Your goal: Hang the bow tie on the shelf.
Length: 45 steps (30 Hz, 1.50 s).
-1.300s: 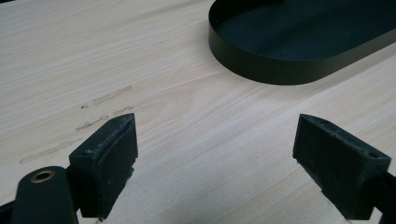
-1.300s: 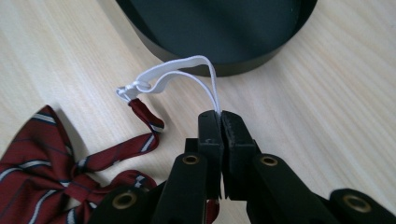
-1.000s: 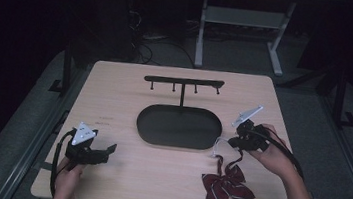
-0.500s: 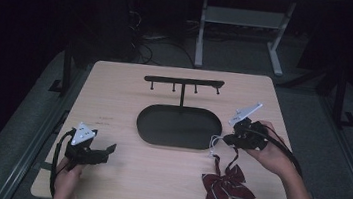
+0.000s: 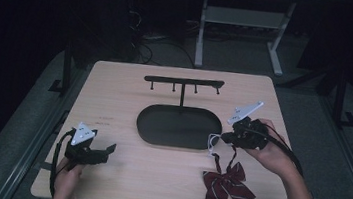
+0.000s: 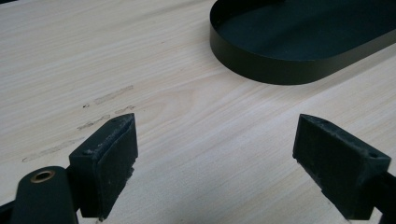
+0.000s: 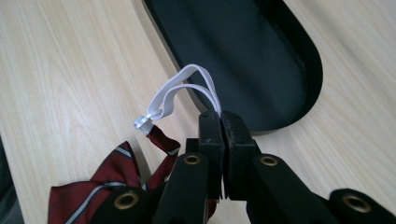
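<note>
Your right gripper is clamped on the white elastic loop of the bow tie, just beside the tray's right end. The tie's body lies on the table, strap end lifted. Your left gripper rests wide and empty near the left edge.

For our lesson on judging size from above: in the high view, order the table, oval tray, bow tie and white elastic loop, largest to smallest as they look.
1. table
2. oval tray
3. bow tie
4. white elastic loop
</note>
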Each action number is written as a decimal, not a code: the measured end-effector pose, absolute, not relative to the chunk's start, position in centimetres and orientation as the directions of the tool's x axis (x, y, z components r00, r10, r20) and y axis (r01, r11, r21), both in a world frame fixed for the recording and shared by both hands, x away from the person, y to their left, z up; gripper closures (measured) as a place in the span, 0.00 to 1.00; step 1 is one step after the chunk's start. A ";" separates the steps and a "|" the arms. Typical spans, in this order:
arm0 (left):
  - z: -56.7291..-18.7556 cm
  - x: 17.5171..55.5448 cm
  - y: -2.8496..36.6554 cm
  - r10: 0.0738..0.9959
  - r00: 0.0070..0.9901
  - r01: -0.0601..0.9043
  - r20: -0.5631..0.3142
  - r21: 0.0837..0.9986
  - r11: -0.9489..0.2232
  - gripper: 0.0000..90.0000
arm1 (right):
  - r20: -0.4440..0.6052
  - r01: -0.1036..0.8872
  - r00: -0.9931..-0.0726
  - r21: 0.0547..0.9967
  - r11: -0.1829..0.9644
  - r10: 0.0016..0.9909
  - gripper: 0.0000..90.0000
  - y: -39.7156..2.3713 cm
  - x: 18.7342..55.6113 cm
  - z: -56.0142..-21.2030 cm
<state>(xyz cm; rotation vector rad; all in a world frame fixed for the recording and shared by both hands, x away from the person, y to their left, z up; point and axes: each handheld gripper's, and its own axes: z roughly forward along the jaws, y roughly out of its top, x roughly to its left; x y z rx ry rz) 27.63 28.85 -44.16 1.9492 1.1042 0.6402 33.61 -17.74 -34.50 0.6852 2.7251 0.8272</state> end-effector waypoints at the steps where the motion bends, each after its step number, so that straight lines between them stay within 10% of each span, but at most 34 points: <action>1: -44.2 27.6 28.8 0.869 0.493 0.470 0.044 0.827 -0.308 0.15 | -0.068 0.366 -0.871 0.570 0.736 0.486 0.97 -17.7 33.5 -34.3; 45: -44.3 27.9 29.0 0.874 0.484 0.474 0.030 0.831 -0.291 0.15 | -0.123 0.271 -0.901 0.590 0.760 0.416 0.97 -13.3 35.6 -29.3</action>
